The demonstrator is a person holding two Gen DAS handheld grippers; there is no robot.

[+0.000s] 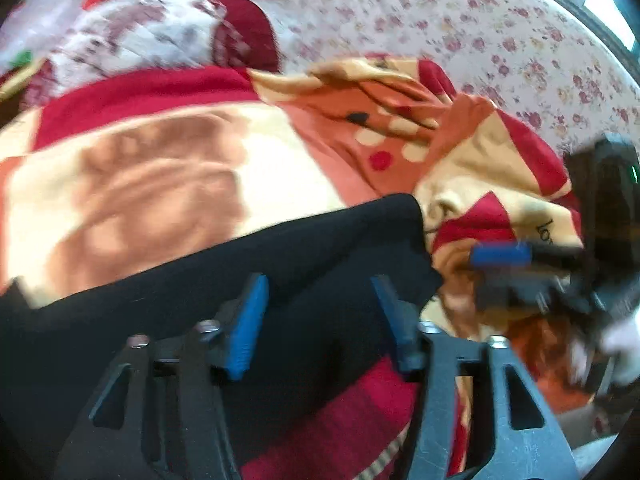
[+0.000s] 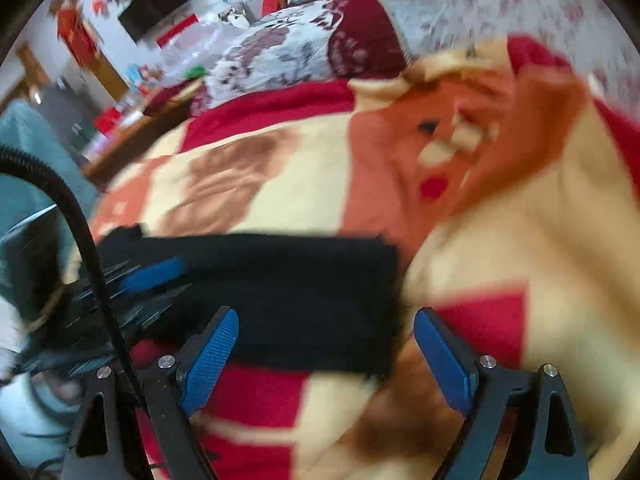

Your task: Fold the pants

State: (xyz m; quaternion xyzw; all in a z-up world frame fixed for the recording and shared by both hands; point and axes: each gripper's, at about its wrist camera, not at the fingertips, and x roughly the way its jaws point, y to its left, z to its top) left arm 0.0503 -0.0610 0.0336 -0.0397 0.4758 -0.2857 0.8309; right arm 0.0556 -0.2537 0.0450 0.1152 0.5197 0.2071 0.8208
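Pants (image 2: 280,280) lay as a flat black folded strip on the near part of the blanket (image 2: 304,168), the right end squared off. Left gripper (image 1: 320,320) hung above the strip, jaws apart, nothing between the pads. Right gripper (image 2: 326,360) hung over the strip's right end, jaws wide, also gripping nothing (both views blurred). Judgement: cloth released so the fold could settle; further fold probably pending.

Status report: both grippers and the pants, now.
Left gripper open, nothing clamped. Right gripper open, empty. Black pants lie folded on the blanket. Nothing in the way.
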